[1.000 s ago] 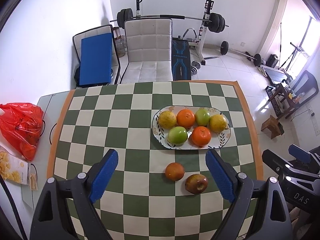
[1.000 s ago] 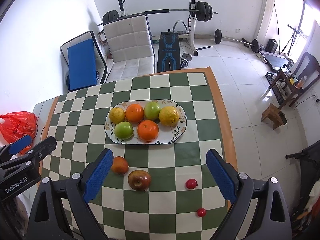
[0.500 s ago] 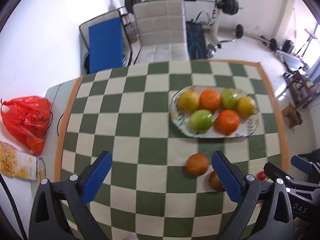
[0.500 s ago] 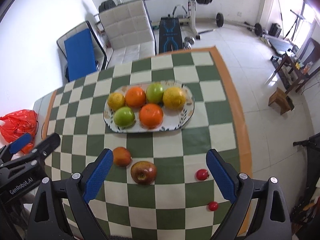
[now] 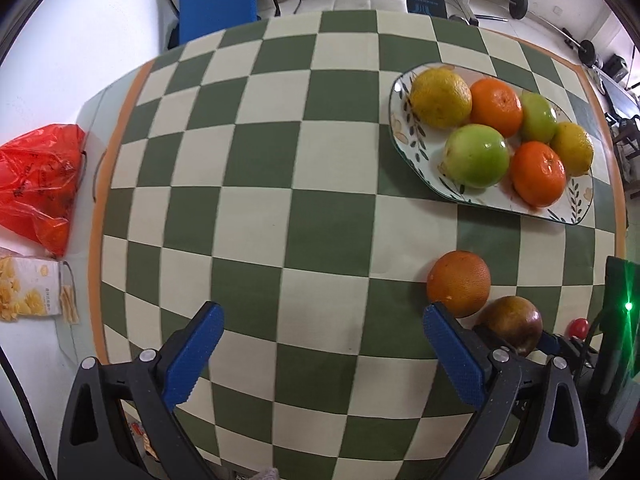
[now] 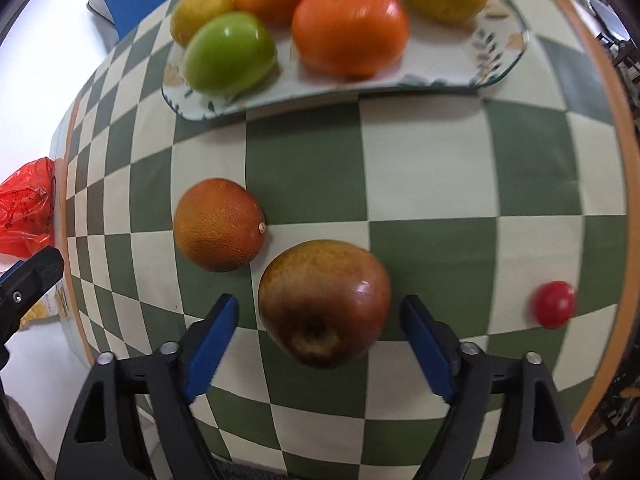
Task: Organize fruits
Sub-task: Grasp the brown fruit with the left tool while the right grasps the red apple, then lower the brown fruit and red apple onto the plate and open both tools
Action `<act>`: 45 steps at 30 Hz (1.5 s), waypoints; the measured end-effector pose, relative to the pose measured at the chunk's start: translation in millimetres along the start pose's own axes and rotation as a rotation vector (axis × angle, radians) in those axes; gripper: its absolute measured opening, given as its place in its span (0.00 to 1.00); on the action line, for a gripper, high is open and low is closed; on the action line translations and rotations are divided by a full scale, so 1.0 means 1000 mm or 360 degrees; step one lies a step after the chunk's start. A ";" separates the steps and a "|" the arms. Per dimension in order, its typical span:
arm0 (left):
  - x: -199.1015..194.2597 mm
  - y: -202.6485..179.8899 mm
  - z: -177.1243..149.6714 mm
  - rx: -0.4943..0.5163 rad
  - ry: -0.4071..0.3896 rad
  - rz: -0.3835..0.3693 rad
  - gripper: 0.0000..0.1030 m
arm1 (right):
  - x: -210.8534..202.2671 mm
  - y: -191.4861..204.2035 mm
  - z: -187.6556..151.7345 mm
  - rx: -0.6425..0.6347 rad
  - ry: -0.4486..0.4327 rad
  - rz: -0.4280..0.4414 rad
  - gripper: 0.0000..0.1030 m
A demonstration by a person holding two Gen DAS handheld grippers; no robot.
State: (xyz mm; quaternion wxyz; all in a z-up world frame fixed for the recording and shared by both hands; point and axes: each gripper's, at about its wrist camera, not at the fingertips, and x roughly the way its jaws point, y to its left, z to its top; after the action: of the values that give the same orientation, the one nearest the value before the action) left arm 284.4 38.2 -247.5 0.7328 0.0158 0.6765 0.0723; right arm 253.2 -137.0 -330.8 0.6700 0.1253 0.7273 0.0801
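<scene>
Right tongs (image 6: pixel 318 316) lower, astride glossy apple (image 6: pixel 324 302)

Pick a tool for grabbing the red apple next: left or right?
Right. The right tool is open with the red apple between its fingers; the left tool is open over bare tablecloth.

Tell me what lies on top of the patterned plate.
On the patterned plate lie six fruits: two yellow citrus, two oranges and two green apples. The fruits cover most of the plate surface, so anything beneath them cannot be seen.
</scene>
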 end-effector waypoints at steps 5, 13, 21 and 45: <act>0.018 -0.022 0.010 0.0046 0.0104 -0.0155 0.99 | 0.006 -0.005 -0.002 -0.0036 -0.0032 -0.0059 0.67; 0.071 -0.068 0.022 0.0115 0.0337 -0.0320 0.99 | -0.016 -0.057 -0.017 0.0087 -0.0048 -0.0077 0.67; 0.085 -0.084 0.022 0.0155 0.0325 -0.0363 0.53 | -0.013 -0.074 -0.008 0.0144 -0.0021 -0.0067 0.67; -0.001 0.000 0.122 -0.0221 0.0087 -0.0691 0.53 | -0.100 -0.075 0.066 0.0245 -0.0337 0.0254 0.67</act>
State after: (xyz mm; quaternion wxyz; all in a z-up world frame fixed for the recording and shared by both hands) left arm 405.4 46.7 -236.5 0.7117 -0.1827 0.6771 -0.0404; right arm 320.3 -241.3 -262.2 0.7229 0.2417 0.6442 0.0634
